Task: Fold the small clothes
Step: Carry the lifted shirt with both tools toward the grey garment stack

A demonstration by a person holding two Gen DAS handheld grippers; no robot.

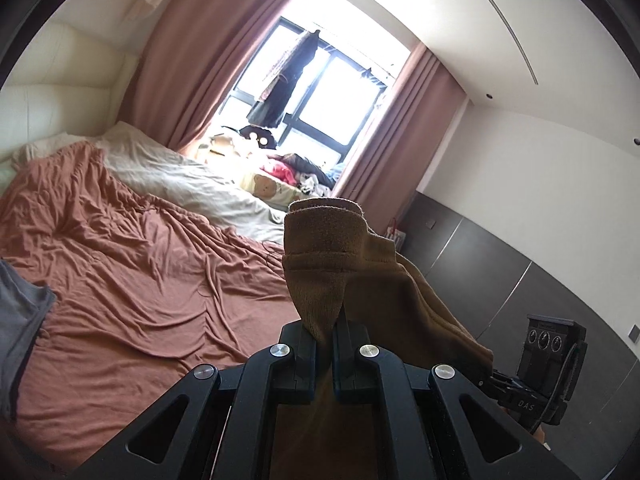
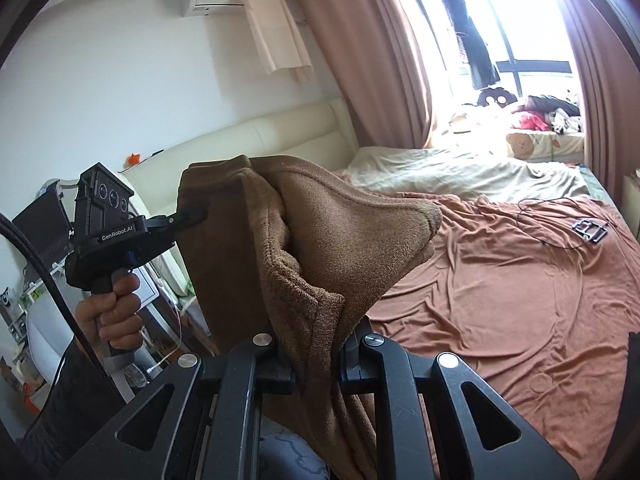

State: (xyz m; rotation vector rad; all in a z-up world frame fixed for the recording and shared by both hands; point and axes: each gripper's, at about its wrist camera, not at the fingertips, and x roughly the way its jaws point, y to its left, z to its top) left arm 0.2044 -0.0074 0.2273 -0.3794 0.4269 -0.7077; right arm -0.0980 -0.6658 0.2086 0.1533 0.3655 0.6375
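The left wrist view looks forward along its own jaws, tilted upward, across the bed (image 1: 132, 264) toward the window (image 1: 320, 80) at 12 o'clock; brown cloth (image 1: 344, 264) fills the near centre, very close to the lens. The right wrist view looks along its jaws, facing the headboard (image 2: 256, 140) at 10 o'clock and the window (image 2: 500, 32) at 1 o'clock. Both share the bed, window, curtains and cloth; each also catches the other gripper at its edge.

Garment (image 2: 320, 240) above the bed (image 2: 520, 280), window (image 2: 500, 32) behind, headboard (image 2: 260, 140) left
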